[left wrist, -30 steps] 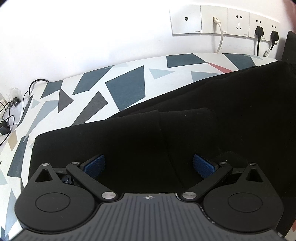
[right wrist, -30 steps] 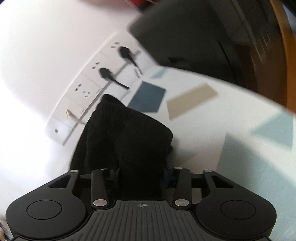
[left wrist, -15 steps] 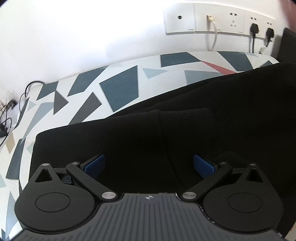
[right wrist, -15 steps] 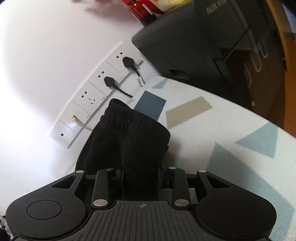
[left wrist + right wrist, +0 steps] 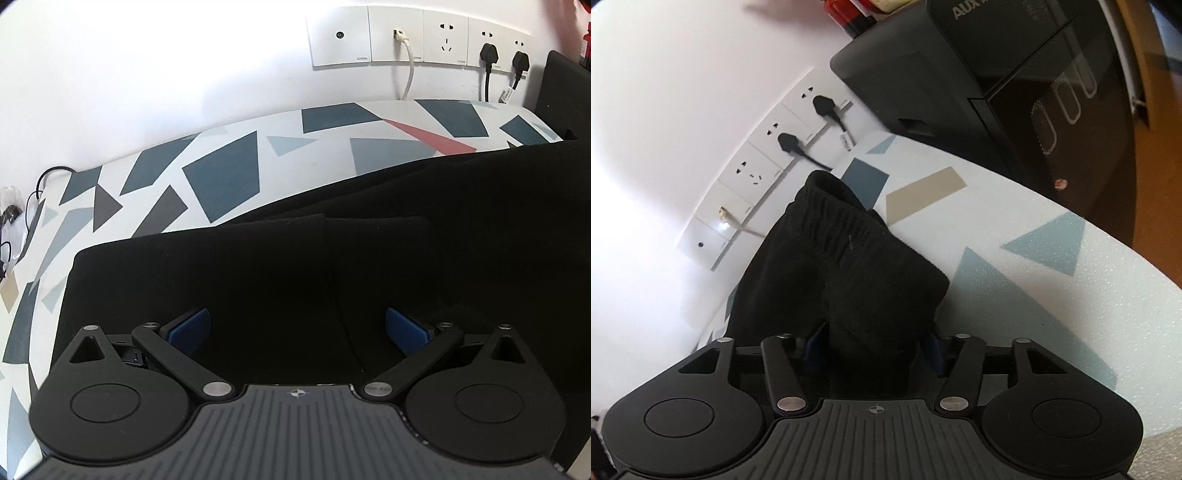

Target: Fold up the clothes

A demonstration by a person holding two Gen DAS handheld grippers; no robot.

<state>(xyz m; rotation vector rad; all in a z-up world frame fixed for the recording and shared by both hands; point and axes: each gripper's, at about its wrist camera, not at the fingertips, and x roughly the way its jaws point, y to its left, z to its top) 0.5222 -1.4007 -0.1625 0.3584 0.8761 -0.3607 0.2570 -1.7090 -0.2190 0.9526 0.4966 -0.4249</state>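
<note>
garment, black (image 5: 369, 266): soft knit, matte, most likely shorts or trousers with a gathered elastic waistband (image 5: 827, 221); lies in flat layers across the near and right part of the patterned worktop (image 5: 221, 177), one end bunched and lifted at the right gripper (image 5: 873, 345).
handling: judged light, limp, no stiffness; will sag and drape from any single hold, not fragile, cloth grippy rather than slippery. several layers stacked, so a pinch may take more than one.
where to hold: the waistband, thicker and firmer than the rest, or a folded edge or corner (image 5: 79, 258) at the near left.
left gripper (image 5: 297, 330): fingers wide apart, blue pads (image 5: 188, 328) hanging just above the cloth, nothing between them gripped.
right gripper: fingers have just been opening; the bunched cloth sits between them, pads mostly hidden, apparently no longer pressing on it.
surroundings: wall sockets (image 5: 421, 37) with plugs at the far side; black appliance (image 5: 1015, 85) at the far right.
</note>
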